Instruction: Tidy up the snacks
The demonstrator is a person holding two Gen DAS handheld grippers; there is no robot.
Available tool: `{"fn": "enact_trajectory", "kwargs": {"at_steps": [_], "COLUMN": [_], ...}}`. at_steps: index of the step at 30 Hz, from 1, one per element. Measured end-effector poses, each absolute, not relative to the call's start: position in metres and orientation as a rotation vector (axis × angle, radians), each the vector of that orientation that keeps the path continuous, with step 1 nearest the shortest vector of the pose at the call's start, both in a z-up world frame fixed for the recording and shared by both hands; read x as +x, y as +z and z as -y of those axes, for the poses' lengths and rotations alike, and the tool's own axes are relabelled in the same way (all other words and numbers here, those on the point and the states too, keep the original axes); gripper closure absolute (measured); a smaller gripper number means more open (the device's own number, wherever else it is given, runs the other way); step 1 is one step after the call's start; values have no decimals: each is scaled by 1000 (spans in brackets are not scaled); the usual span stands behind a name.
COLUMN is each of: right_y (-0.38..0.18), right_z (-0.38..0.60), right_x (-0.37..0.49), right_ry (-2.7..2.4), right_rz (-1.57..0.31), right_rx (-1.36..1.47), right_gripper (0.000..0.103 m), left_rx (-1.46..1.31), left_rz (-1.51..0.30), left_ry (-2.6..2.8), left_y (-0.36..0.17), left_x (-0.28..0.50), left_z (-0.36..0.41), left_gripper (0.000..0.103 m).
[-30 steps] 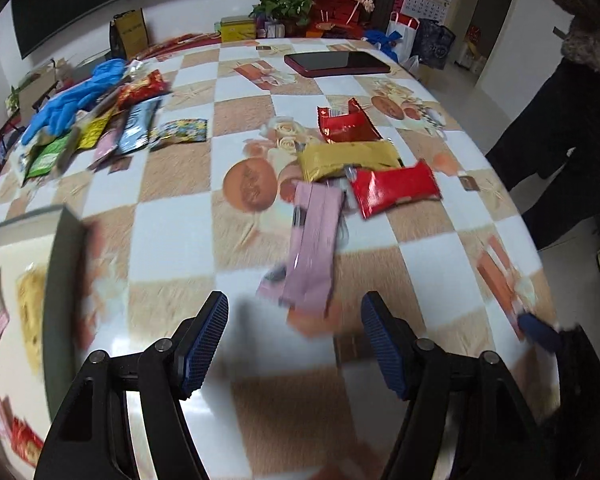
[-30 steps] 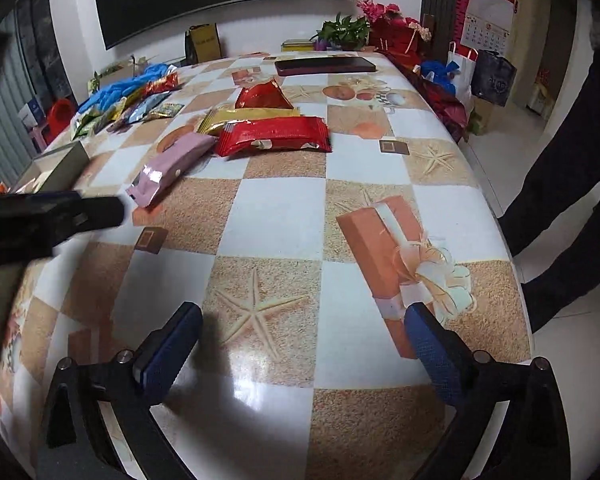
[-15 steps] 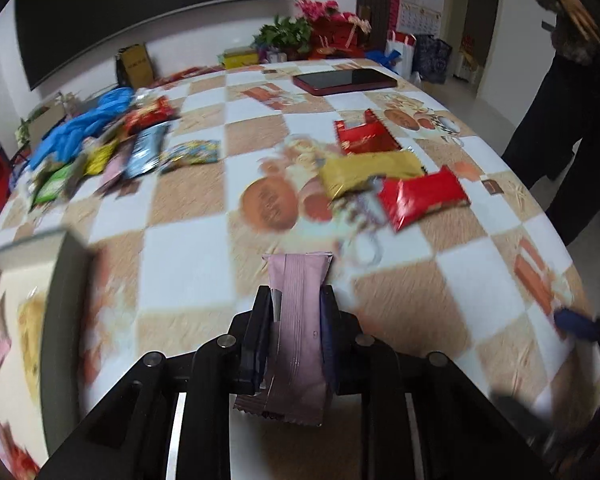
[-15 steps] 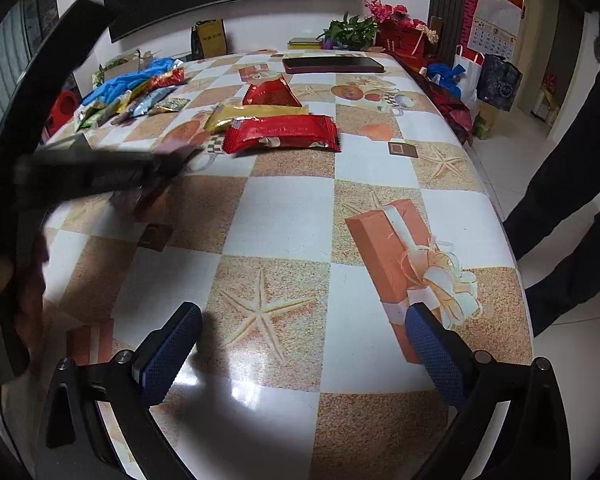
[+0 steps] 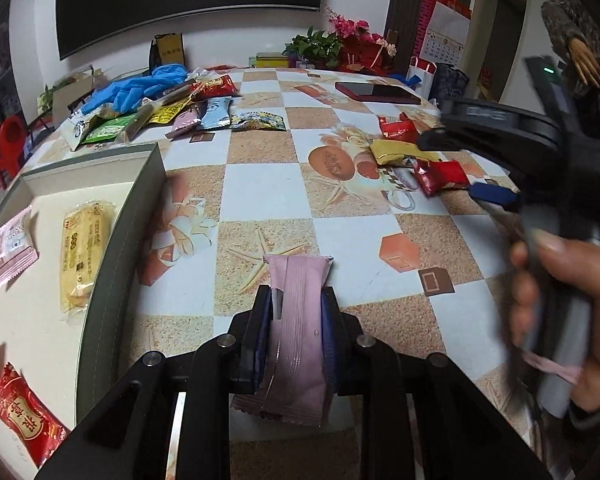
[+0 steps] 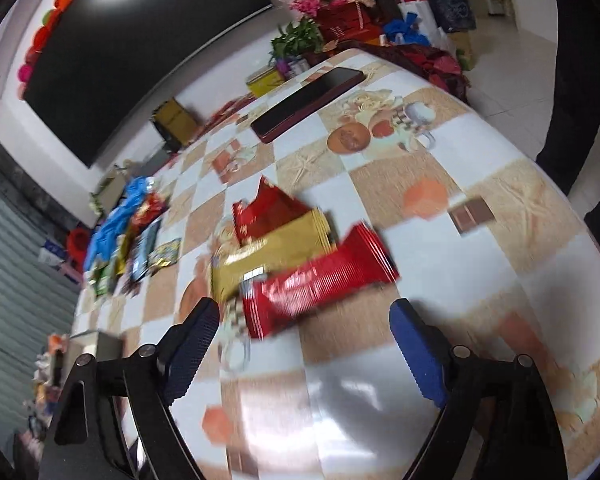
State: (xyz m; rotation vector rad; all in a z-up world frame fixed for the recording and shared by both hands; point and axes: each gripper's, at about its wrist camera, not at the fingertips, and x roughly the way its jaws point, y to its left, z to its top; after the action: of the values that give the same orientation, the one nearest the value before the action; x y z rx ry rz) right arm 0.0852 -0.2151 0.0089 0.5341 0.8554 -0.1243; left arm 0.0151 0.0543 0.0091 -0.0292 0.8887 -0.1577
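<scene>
My left gripper [image 5: 296, 312] is shut on a pink snack packet [image 5: 298, 332] and holds it above the chequered table, just right of a grey box [image 5: 120, 248]. In the box lie a yellow packet [image 5: 82, 248], a pink-and-white one [image 5: 14, 250] and a red one [image 5: 24, 424]. My right gripper [image 6: 304, 320] hovers over the table with its jaws closing and nothing pressed between them. Just ahead of it lies a long red packet [image 6: 320, 284], beside a gold packet [image 6: 268, 256] and a smaller red one [image 6: 268, 212]. From the left wrist, the right gripper [image 5: 452, 168] reaches over those packets [image 5: 440, 176].
A heap of packets [image 5: 172, 112] and blue gloves [image 5: 140, 88] lies at the table's far left. A dark red phone [image 5: 376, 92] rests near the far edge, with plants [image 5: 316, 46] behind. A person in dark clothes [image 6: 580, 80] stands right of the table.
My left gripper closed on the pink packet, lifted it and carried it left towards the grey box. My right gripper rolled and swung over to the red and gold packets, its jaws narrowing.
</scene>
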Motion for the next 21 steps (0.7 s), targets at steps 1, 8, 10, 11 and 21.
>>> {"fn": "enact_trajectory", "kwargs": {"at_steps": [1, 8, 10, 11, 21], "right_y": [9, 7, 7, 7, 3], "right_z": [211, 177, 178, 177, 143], "right_x": [93, 111, 89, 70, -11], "right_ry": [-151, -157, -114, -82, 40], "right_rz": [-852, -921, -919, -913, -907], "right_rx": [516, 157, 141, 132, -49], "right_gripper": [14, 79, 79, 79, 79], "left_rx": [-36, -59, -60, -58, -20], "left_rz": [-889, -887, -886, -886, -888], "left_ry": [-161, -171, -172, -170, -161], "left_y": [9, 8, 8, 8, 8], "left_x": [15, 15, 15, 15, 6], "left_z": [-56, -57, -56, -55, -52], "left_gripper": [77, 77, 77, 77, 77]}}
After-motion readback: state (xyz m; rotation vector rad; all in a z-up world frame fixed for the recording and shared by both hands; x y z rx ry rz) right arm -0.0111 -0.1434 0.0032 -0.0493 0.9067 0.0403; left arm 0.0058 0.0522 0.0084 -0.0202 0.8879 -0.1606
